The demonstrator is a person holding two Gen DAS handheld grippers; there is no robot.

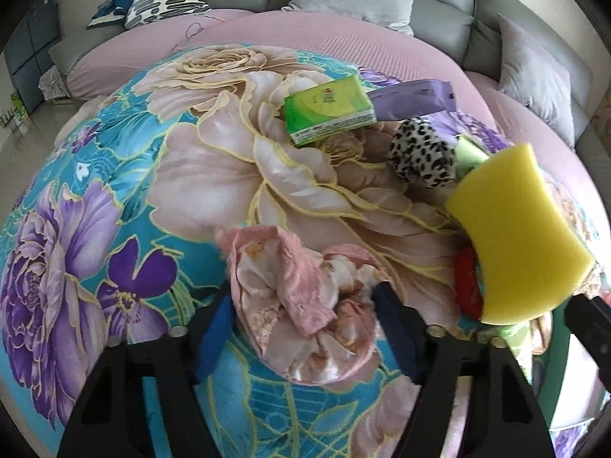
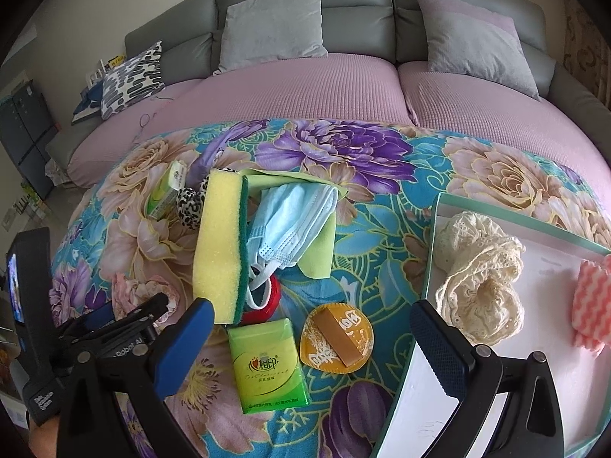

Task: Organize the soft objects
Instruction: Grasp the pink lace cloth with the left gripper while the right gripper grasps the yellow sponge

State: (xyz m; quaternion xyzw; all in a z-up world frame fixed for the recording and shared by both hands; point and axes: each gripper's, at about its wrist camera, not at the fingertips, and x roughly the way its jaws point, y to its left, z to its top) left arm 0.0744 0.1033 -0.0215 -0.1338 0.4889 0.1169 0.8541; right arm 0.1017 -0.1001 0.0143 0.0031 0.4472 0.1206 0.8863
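Observation:
My left gripper (image 1: 305, 313) is open, its blue pads on either side of a crumpled pink floral cloth (image 1: 301, 305) lying on the flowered blanket (image 1: 114, 198). My right gripper (image 2: 311, 328) is open and empty above a green tissue pack (image 2: 267, 368) and a round orange packet (image 2: 338, 337). A yellow-green sponge (image 2: 219, 244) stands on edge beside a blue face mask (image 2: 290, 221) on a green cloth (image 2: 317, 252). A red ring (image 2: 267, 301) lies under the mask straps. A white tray (image 2: 431, 236) at right holds a cream lace cloth (image 2: 477, 274) and a pink striped cloth (image 2: 592, 305).
A second green tissue pack (image 1: 328, 110), a purple pouch (image 1: 412, 97) and a leopard-print scrunchie (image 1: 422, 156) lie farther back. The blanket covers a pink-sheeted sofa bed (image 2: 305, 87) with grey cushions (image 2: 271, 19) and a patterned pillow (image 2: 130, 76). The floor drops off at left.

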